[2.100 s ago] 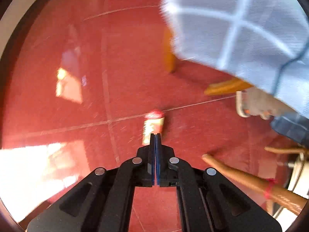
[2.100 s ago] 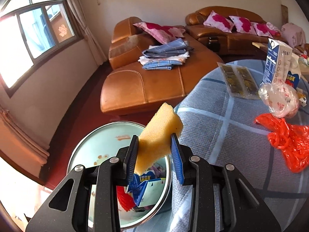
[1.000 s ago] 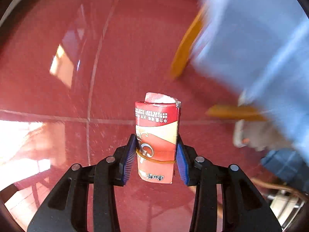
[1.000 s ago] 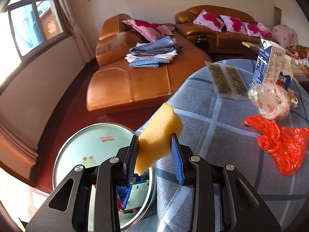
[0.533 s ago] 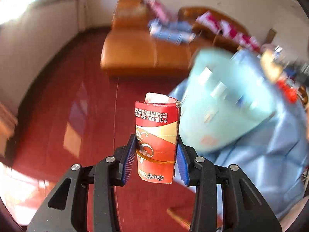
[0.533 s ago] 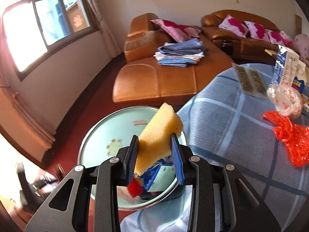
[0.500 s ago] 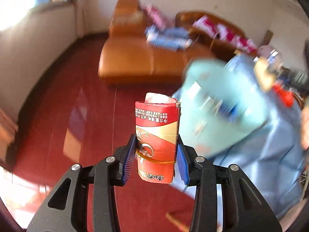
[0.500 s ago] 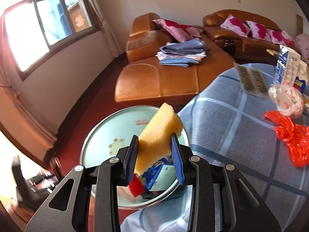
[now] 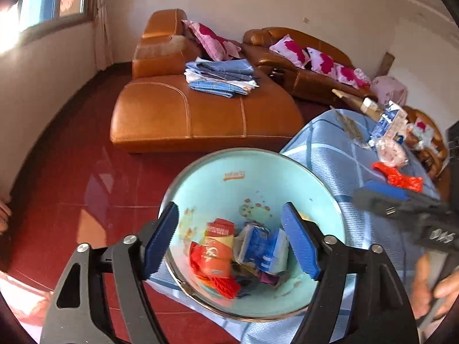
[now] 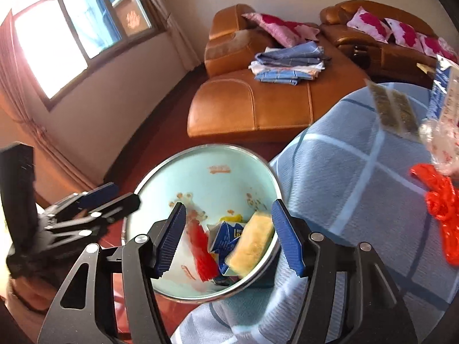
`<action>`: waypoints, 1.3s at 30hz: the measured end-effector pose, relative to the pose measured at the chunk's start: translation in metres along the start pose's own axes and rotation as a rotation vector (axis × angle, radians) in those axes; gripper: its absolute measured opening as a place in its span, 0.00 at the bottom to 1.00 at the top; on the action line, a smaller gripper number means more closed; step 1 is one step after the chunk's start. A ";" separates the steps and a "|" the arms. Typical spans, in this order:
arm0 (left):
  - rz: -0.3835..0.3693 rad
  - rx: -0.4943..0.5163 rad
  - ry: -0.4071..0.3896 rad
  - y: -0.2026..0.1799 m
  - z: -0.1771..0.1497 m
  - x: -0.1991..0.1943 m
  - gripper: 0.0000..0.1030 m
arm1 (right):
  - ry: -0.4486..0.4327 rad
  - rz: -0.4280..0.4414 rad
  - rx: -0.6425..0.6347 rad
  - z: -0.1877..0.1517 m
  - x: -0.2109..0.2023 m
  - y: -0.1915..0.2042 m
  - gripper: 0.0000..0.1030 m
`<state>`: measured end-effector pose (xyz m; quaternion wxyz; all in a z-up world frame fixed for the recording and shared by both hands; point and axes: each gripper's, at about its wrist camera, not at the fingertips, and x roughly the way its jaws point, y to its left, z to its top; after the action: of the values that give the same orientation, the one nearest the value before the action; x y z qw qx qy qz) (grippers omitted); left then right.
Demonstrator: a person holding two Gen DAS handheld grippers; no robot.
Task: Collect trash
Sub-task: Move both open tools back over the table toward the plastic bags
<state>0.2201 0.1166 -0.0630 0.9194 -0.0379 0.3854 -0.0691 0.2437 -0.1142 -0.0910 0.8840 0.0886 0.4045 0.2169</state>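
Observation:
A pale blue trash bin (image 9: 235, 172) with a metal rim stands beside the table; it also shows in the right wrist view (image 10: 218, 183). My left gripper (image 9: 229, 240) is open above the bin, and the red carton (image 9: 216, 248) lies inside among blue wrappers (image 9: 264, 246). My right gripper (image 10: 228, 236) is open above the bin, and the yellow sponge (image 10: 251, 242) lies inside next to a blue wrapper (image 10: 226, 238) and a red net (image 10: 202, 243). The right gripper (image 9: 401, 200) shows at the right of the left wrist view.
A table with a blue checked cloth (image 10: 358, 177) carries a red plastic bag (image 10: 441, 200), a clear bag (image 10: 441, 140), snack packets (image 10: 396, 109) and a milk carton (image 9: 387, 117). An orange leather sofa (image 9: 186, 109) with folded laundry (image 9: 221, 77) stands behind. The floor is red tile (image 9: 71, 177).
Both grippers opened. The red carton dropped from the left gripper into the bin and the sponge dropped from the right gripper into the bin. The left gripper rose from the floor.

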 end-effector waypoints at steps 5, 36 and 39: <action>0.078 -0.043 -0.024 -0.005 -0.006 -0.013 0.94 | -0.080 0.014 0.079 -0.005 -0.035 -0.014 0.64; -0.072 0.249 0.089 -0.247 -0.043 0.021 0.94 | -0.254 -0.499 0.408 -0.118 -0.200 -0.191 0.69; -0.075 0.243 0.100 -0.268 -0.031 0.037 0.94 | -0.259 -0.542 0.413 -0.115 -0.205 -0.201 0.69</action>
<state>0.1969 -0.1543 -0.0780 0.8936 0.0627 0.4180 -0.1513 0.1009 -0.3887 -0.0950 0.9167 0.1815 0.3334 -0.1247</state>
